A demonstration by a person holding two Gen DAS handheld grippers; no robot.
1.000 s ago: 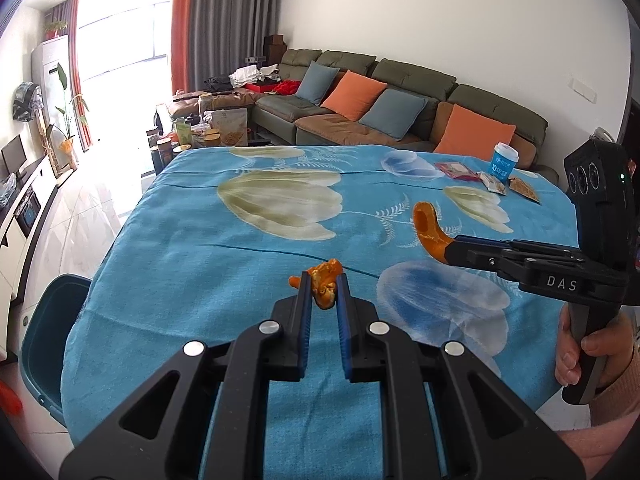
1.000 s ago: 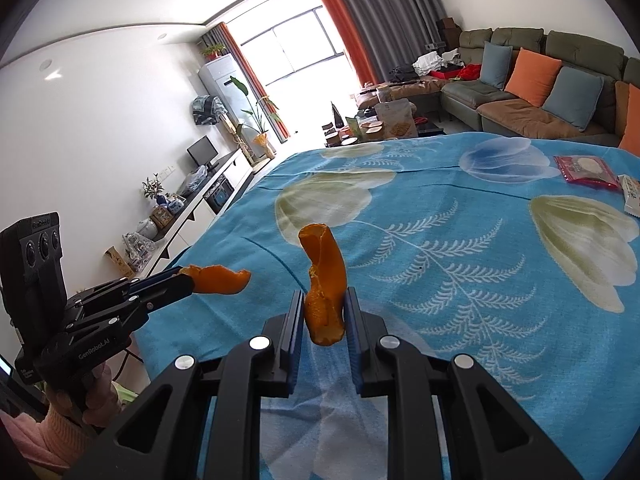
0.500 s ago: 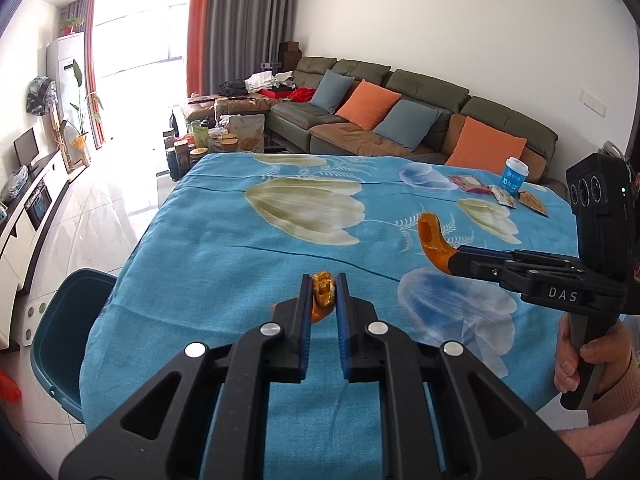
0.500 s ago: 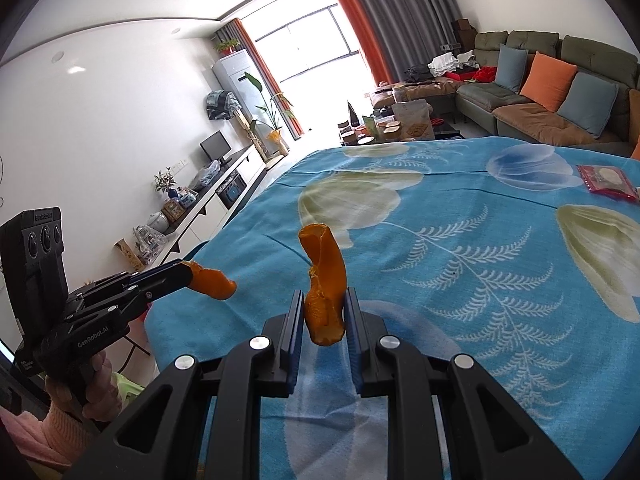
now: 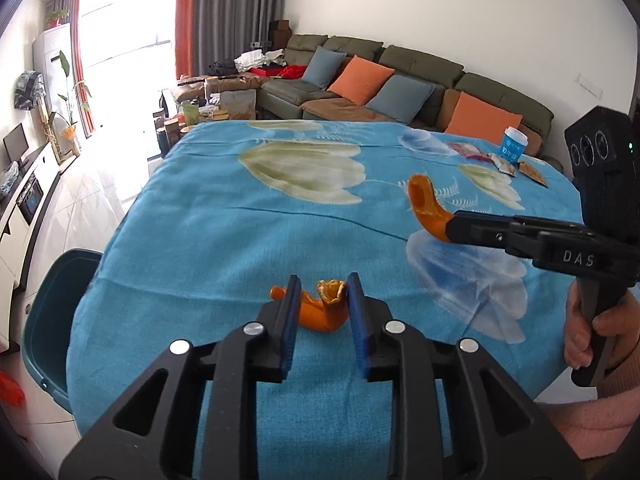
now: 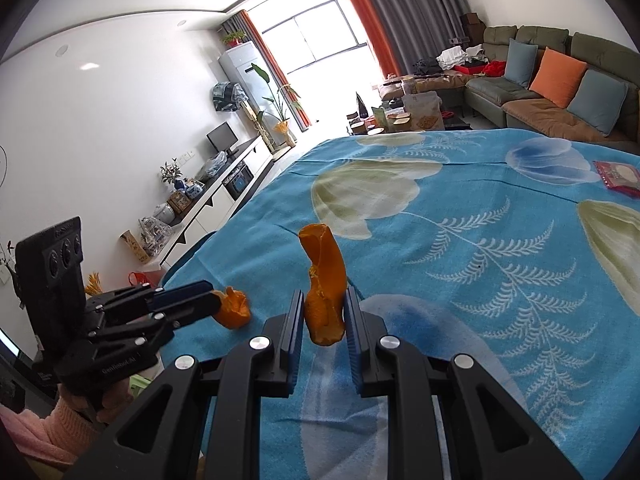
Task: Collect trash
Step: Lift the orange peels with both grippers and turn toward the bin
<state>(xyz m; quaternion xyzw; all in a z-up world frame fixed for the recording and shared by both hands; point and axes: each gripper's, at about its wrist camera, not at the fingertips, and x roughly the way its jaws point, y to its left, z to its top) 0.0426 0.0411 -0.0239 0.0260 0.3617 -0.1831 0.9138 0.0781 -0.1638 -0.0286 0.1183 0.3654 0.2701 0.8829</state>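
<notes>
A curled piece of orange peel (image 5: pixel 324 310) lies between the fingers of my left gripper (image 5: pixel 322 292), low over the near edge of the blue flowered tablecloth (image 5: pixel 224 240). The jaws are opening and the blue pads (image 5: pixel 291 300) stand apart from the peel, not pressing it. In the right wrist view the same peel (image 6: pixel 234 308) sits at the left gripper's tips (image 6: pixel 208 300). My right gripper (image 6: pixel 322 300) is shut on a taller strip of orange peel (image 6: pixel 324 264), held above the cloth. That gripper (image 5: pixel 450 228) and its peel (image 5: pixel 424 204) show at the right of the left wrist view.
A teal bin (image 5: pixel 52 312) stands on the floor beside the table's left edge. At the far right corner sit a paper cup (image 5: pixel 514 148) and snack wrappers (image 5: pixel 468 150); a red wrapper (image 6: pixel 618 174) shows in the right wrist view. A sofa stands behind.
The left jaws have spread apart and the peel, pinched upright before, now sits lower and loose between them. The right gripper keeps its grip on its peel.
</notes>
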